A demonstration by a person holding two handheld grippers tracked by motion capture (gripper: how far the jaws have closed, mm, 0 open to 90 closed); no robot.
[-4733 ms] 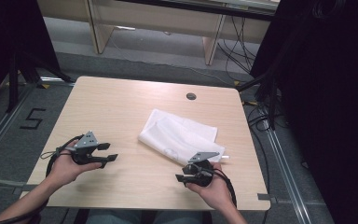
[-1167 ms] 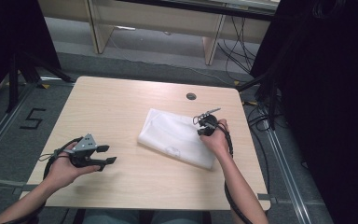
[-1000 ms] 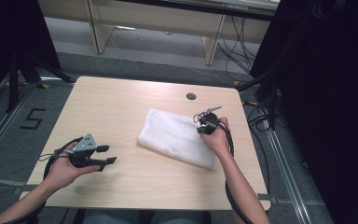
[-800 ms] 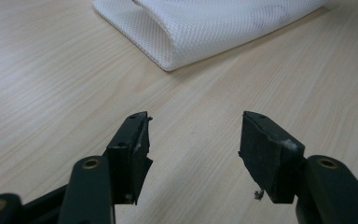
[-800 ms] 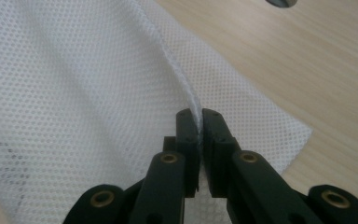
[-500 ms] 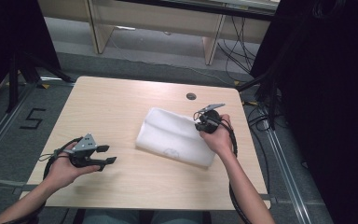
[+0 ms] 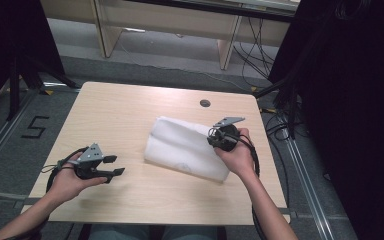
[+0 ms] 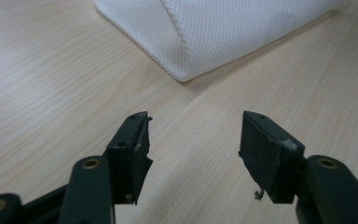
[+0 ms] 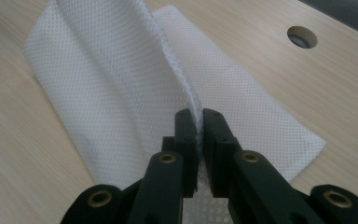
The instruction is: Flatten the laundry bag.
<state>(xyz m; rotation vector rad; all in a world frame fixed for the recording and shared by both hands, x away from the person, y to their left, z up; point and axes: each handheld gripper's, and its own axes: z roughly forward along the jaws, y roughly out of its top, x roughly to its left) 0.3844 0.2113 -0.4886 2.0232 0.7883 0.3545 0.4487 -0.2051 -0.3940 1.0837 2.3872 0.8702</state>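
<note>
Since a second ago the right gripper [image 9: 199,116] has lifted the white mesh cloth [image 7: 185,147] at frame centre, jaws pinching its edge; the left gripper [image 8: 193,140], lower left, holds wide, empty.

white mesh cloth [image 7: 185,147] | folded, on table centre-right | right edge pinched up into a ridge
</note>
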